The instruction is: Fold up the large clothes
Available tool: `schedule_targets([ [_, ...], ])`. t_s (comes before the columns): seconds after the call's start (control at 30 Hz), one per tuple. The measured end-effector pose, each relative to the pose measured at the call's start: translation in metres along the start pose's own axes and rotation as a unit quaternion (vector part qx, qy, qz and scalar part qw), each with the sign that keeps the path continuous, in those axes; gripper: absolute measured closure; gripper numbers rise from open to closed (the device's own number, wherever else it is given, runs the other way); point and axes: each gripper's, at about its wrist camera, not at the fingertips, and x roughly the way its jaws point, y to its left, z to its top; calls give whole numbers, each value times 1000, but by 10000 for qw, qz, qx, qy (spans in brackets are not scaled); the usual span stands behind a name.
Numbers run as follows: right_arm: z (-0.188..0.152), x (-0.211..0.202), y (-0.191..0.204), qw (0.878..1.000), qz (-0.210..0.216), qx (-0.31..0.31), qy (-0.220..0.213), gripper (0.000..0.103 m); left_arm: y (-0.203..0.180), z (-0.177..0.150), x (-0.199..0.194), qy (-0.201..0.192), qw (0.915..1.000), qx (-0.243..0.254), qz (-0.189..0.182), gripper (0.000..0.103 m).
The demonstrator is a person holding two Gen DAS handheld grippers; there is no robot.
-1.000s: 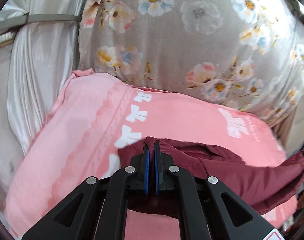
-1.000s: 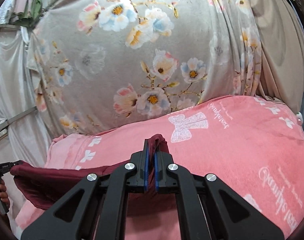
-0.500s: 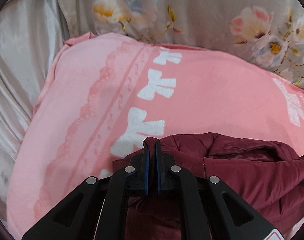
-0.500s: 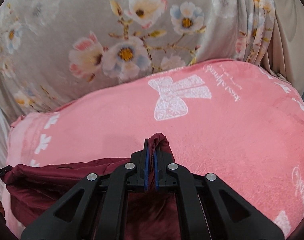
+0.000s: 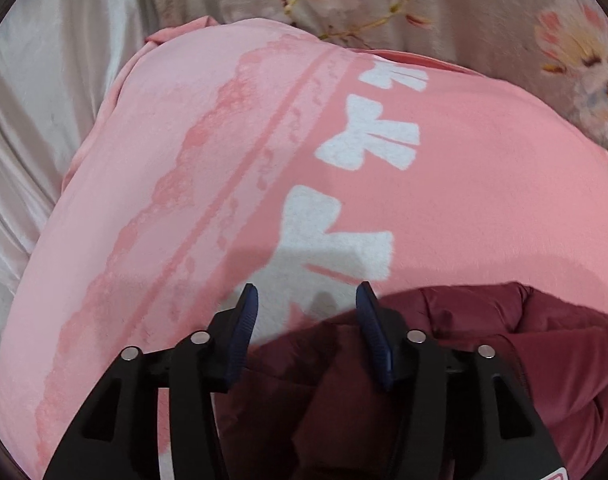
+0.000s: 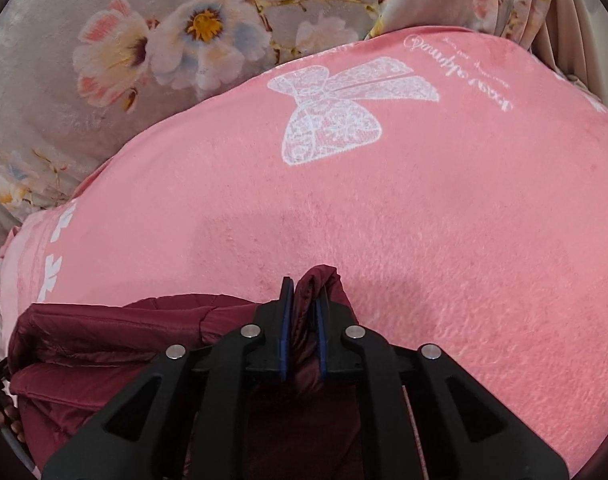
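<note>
A maroon padded garment [image 5: 484,344] lies bunched on a pink blanket [image 5: 208,184] printed with white bows. My left gripper [image 5: 307,296] hangs just over the garment's edge. Its jaws are opening and stand wide apart, and the blue pads [image 5: 246,320] touch nothing, with cloth only low between the fingers. In the right wrist view the garment [image 6: 116,336] spreads to the left over the same blanket [image 6: 464,220]. My right gripper [image 6: 304,300] has an upright fold of it between its pads. Those jaws are opening a little, but the pads still touch the fold.
Grey flowered fabric [image 6: 164,40] hangs behind the blanket. Silvery satin cloth [image 5: 44,92] drapes at the left, and a beige curtain [image 6: 576,20] at the far right. A person's fingers [image 6: 10,426] show at the lower left edge of the right wrist view.
Both grippers came down and forward, bringing the garment onto the pink blanket. The left jaws opened wide and let go of the cloth. The right jaws parted slightly.
</note>
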Motion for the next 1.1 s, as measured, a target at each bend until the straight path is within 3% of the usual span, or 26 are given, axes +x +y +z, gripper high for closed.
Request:
schedule_targets([
  [0.07, 6, -20, -8, 9992, 116, 255, -269, 72, 7, 4, -11, -144, 9999, -34, 80, 51],
  [0.1, 8, -32, -11, 9983, 134, 353, -447, 58, 10, 7, -20, -296, 9995, -18, 146, 51],
  [0.13, 11, -49, -14, 9963, 176, 452, -710, 56, 14, 10, -36, -530, 9983, 28, 225, 51],
  [0.2, 15, -73, -12, 9941, 287, 425, -959, 56, 17, 16, -62, -858, 9959, 119, 277, 47],
  [0.3, 12, -96, 24, 9930, 468, -136, -1073, 56, 4, 23, -101, -1145, 9929, 294, 103, 47],
  [0.47, -16, -89, 119, 9846, 728, -1465, -621, 67, -71, 13, -120, -991, 9889, 930, -597, 47],
  [0.6, -42, -65, 172, 9728, 656, -2193, -368, 73, -134, -10, -99, -796, 9841, 1465, -620, 47],
  [0.73, -50, -33, 188, 9719, 544, -2289, -69, 74, -168, -26, -60, -386, 9857, 1555, -528, 47],
  [0.83, -56, -8, 187, 9724, 405, -2294, 143, 74, -171, -35, -31, -154, 9889, 1419, -402, 46],
  [1.1, -77, 15, 180, 9741, 343, -2218, 271, 74, -164, -52, -22, -552, 9909, 1177, -351, 41],
])
